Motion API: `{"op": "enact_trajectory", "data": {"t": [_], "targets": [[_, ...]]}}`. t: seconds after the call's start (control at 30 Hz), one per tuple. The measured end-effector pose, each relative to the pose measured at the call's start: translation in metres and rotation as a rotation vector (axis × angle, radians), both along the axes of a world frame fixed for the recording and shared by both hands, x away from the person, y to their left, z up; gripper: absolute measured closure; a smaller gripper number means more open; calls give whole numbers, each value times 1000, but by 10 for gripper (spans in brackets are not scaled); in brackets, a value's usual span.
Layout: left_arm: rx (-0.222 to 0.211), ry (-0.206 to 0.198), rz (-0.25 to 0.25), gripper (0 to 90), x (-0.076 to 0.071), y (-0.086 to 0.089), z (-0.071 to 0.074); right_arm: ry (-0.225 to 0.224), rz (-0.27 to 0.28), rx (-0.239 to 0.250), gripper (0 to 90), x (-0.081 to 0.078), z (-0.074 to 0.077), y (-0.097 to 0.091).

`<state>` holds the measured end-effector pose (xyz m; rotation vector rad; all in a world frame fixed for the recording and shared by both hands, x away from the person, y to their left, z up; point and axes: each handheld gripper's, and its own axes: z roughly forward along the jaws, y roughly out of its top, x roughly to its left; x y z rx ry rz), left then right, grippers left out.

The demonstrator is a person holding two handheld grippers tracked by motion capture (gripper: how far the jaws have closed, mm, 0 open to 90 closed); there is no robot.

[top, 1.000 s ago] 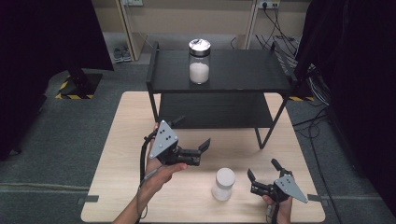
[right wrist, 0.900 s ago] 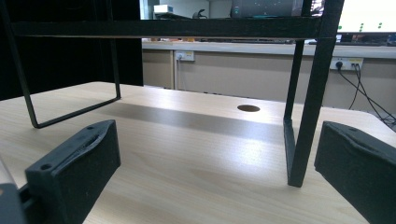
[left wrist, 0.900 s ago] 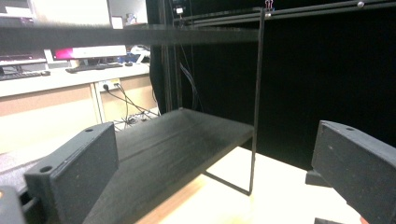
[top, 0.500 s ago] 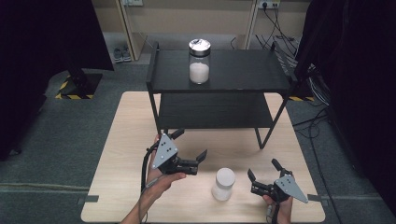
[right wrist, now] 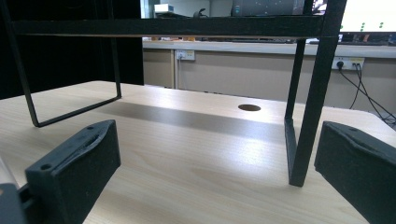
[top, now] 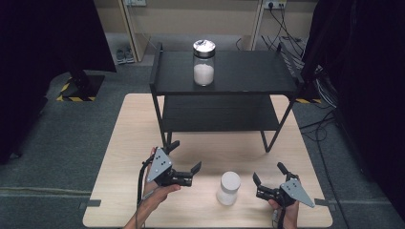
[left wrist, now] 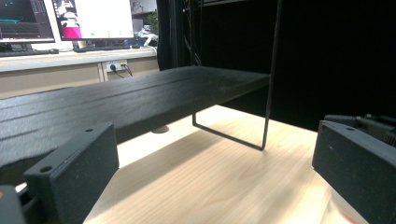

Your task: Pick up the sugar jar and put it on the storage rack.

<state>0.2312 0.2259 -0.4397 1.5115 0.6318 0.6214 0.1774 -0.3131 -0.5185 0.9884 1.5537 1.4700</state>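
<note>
White jar [top: 228, 188] is standing upright on the wooden table [top: 129, 143] near its front edge, between the two grippers and touching neither. It is looking like a smooth, rigid, lidded container, probably light, with straight rounded walls that could slip in hard jaws; whether it is plastic or glass cannot be told, so it is best taken squarely across the middle of its body, below the lid, with a level grip. Going from left to right, the left gripper [top: 184, 167] is hovering just beside the jar with its jaws spread wide and empty, pointing toward it; the jar is sitting next; the right gripper [top: 268, 180] is waiting on the far side, likewise wide open and holding nothing. Behind them the black shelf rack [top: 224, 86] is carrying a glass jar of white powder [top: 204, 62] on top. Compared with a second ago, the left gripper is moving lower and closer to the white jar, while the right gripper is barely shifting.
</note>
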Motion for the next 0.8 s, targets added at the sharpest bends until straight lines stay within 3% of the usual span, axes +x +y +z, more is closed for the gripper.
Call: {"op": "enact_trajectory", "data": {"t": [0.6, 0.8], "targets": [[5, -13, -5, 1, -11, 3, -42, -2, 1, 1, 2, 0, 0, 0], [8, -14, 1, 1, -15, 5, -49, -4, 1, 1, 2, -1, 0, -1]]}}
